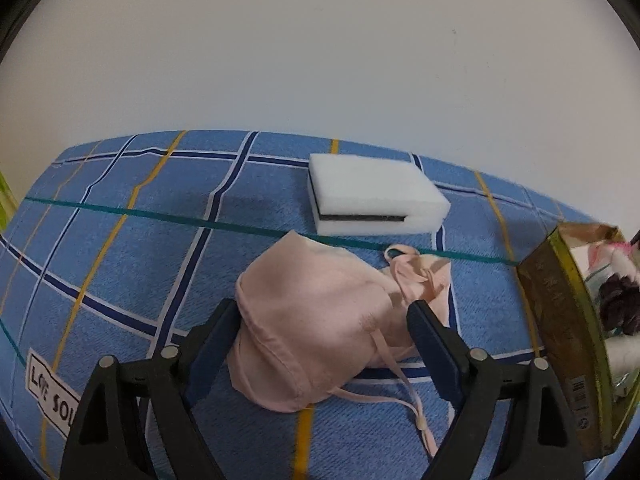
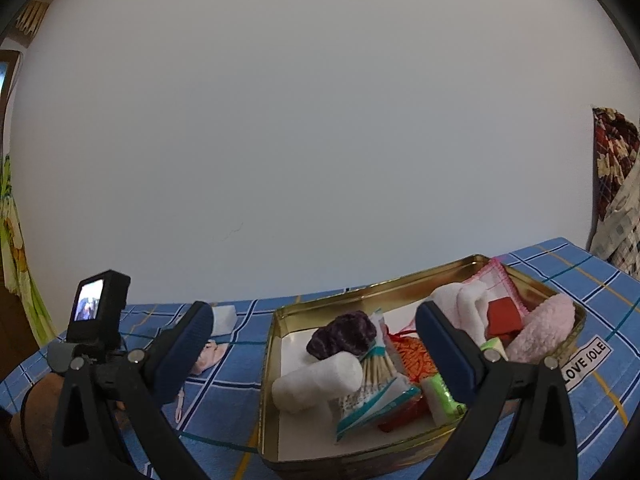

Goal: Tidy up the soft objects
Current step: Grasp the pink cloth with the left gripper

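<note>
A pink face mask with thin ear straps lies crumpled on the blue checked cloth. My left gripper is open, its two fingers either side of the mask, down near the cloth. A white sponge block with a dark layer lies just behind the mask. A gold tin tray holds several soft things: a purple knit piece, a white roll, a pink fluffy item. My right gripper is open and empty above the tray's front.
The tin's side wall stands just right of the mask. The mask and sponge show left of the tin. A white wall runs behind the table. A "LOVE" label is on the cloth.
</note>
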Motion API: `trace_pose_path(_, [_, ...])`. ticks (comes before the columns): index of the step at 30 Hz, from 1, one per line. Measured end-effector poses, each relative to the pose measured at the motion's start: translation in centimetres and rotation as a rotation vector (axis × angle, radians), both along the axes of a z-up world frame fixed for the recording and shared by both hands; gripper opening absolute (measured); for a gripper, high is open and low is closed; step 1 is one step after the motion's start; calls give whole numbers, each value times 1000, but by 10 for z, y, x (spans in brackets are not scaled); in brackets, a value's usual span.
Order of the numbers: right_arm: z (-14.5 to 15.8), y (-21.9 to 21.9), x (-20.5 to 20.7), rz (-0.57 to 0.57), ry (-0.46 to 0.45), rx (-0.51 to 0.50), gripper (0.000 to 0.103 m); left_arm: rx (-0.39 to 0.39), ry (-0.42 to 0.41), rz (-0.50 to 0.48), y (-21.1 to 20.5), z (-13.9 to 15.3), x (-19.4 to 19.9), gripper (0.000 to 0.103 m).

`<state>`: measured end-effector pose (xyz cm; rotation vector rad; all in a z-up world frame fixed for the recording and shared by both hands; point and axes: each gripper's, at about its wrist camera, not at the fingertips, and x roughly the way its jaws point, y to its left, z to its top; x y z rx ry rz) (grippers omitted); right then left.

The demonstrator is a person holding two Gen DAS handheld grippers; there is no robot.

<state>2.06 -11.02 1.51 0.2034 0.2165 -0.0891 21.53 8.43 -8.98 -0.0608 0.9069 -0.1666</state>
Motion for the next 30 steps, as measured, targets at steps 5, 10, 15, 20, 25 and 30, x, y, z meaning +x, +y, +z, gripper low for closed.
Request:
trace_pose_path(5, [0,4,4,10,8,-12,103,-16,-9,-24,15,4,-6,19])
trace_pose_path(10, [0,8,5,-4,12,-29,103,-24,-46,-20,17,11,-19,11])
trace_pose_path(15, [1,9,3,-9,5,-32,103,-7,-198,62,42,46,-38,11])
trace_pose_path(20, [4,30,14,49,6,-39,103,0,-352,197,78,75,-52,11])
trace_pose_path(25, [12,72,61,171,74,19,103,67,-369,268,97,70,-41,11])
trace_pose_path(30, [7,112,127,243,202,25,103,47,-303,313,110,55,-29,11])
